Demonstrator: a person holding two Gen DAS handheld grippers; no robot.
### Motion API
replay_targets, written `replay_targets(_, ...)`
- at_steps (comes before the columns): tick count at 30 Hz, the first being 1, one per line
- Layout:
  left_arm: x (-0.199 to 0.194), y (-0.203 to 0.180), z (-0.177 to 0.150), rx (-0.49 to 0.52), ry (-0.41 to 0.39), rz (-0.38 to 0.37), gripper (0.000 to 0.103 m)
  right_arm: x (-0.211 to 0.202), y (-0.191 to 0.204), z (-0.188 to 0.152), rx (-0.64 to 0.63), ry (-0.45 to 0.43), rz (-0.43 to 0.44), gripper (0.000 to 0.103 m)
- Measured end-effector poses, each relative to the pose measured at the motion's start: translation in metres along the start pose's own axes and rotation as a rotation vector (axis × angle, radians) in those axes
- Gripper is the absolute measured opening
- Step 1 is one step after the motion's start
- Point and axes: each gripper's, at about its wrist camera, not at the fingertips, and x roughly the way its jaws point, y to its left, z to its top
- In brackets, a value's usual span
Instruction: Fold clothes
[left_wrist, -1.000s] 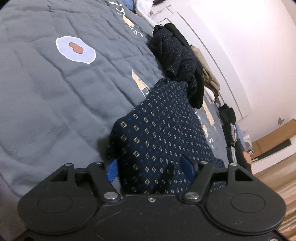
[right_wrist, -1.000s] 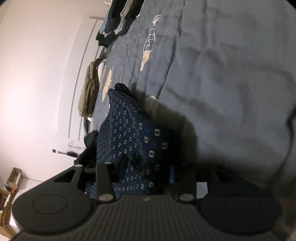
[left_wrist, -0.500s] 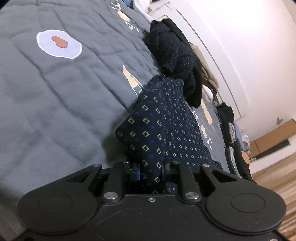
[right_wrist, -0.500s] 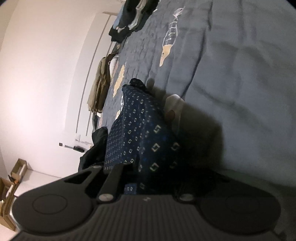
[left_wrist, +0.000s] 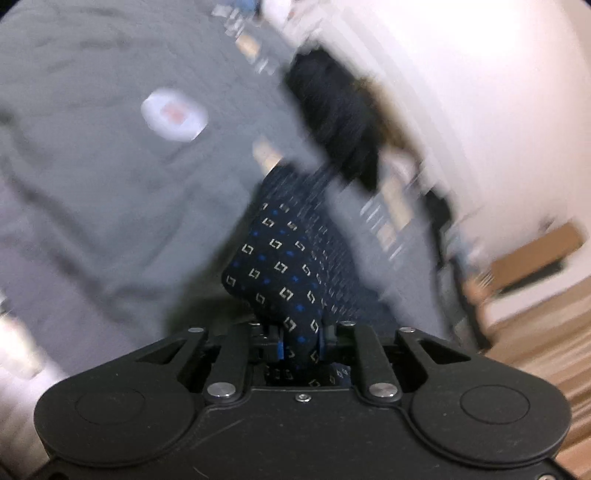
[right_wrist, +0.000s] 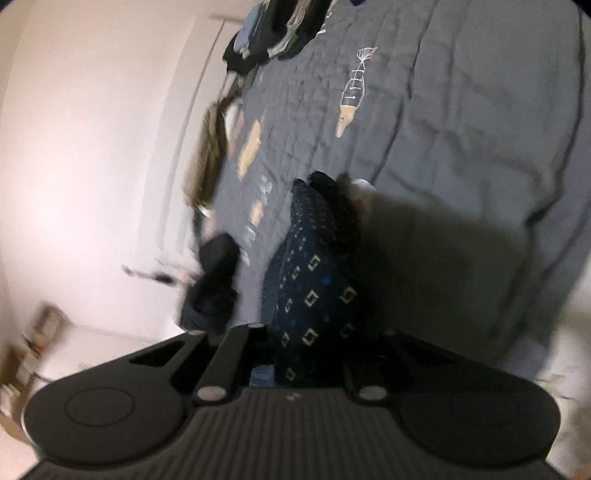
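A navy garment (left_wrist: 280, 266) with small square marks and blue dots rises off the grey quilted bed cover (left_wrist: 92, 184). My left gripper (left_wrist: 299, 343) is shut on a bunched edge of it, with cloth pinched between the blue pads. In the right wrist view the same garment (right_wrist: 314, 295) stretches away from my right gripper (right_wrist: 306, 365), which is shut on another part of its edge. The far end of the garment still lies on the cover (right_wrist: 461, 147). The left wrist view is blurred by motion.
A dark heap of clothes (left_wrist: 332, 122) lies beyond the garment near the white wall. A khaki garment (right_wrist: 210, 155), a black bundle (right_wrist: 218, 280) and a far stack of folded clothes (right_wrist: 273, 33) line the bed's edge. Wooden floor (left_wrist: 546, 332) and a cardboard box (left_wrist: 532, 254) are at the right.
Both grippers went from open around the garment's edge to shut on it. Both have since risen, pulling the near end of the garment up off the cover.
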Motion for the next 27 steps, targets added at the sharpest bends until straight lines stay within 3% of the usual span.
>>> replay_targets(2,0.008,0.011,-0.005,-0.015,0.07,0.121,0.041,0.005,-0.007,-0.005,-0.097,0.041,-0.129,0.015)
replay_targets(3,0.007,0.015,-0.006,-0.013,0.055,0.169,0.043,0.007,-0.015,-0.005,-0.124,0.056,-0.198,0.016)
replay_targets(5,-0.002,0.009,-0.003,0.062,0.008,0.195,0.045,0.008,-0.03,-0.002,-0.154,0.051,-0.305,0.03)
replay_targets(8,-0.022,-0.003,0.001,0.181,-0.113,0.236,0.058,-0.011,-0.033,0.014,-0.158,-0.014,-0.372,0.032)
replay_targets(11,-0.037,-0.009,0.004,0.238,-0.212,0.262,0.061,-0.048,-0.02,0.02,-0.243,-0.178,-0.422,0.035)
replay_targets(13,-0.038,-0.017,0.003,0.276,-0.213,0.232,0.061,-0.064,-0.007,0.024,-0.314,-0.237,-0.383,0.037)
replay_targets(15,-0.038,-0.026,0.002,0.315,-0.211,0.2,0.062,-0.063,0.01,0.031,-0.389,-0.205,-0.31,0.037)
replay_targets(17,-0.032,-0.032,-0.002,0.314,-0.198,0.112,0.077,-0.057,0.029,0.032,-0.466,-0.181,-0.227,0.039)
replay_targets(22,-0.01,-0.067,-0.01,0.486,-0.201,0.112,0.079,-0.026,0.072,0.035,-0.557,-0.129,-0.07,0.045)
replay_targets(24,-0.002,-0.081,-0.011,0.55,-0.217,0.128,0.087,-0.015,0.091,0.033,-0.614,-0.137,-0.051,0.048)
replay_targets(26,0.005,-0.093,-0.005,0.607,-0.238,0.134,0.102,-0.003,0.109,0.03,-0.693,-0.155,-0.046,0.049)
replay_targets(27,0.009,-0.099,0.0,0.63,-0.251,0.138,0.103,0.004,0.116,0.029,-0.731,-0.162,-0.04,0.049)
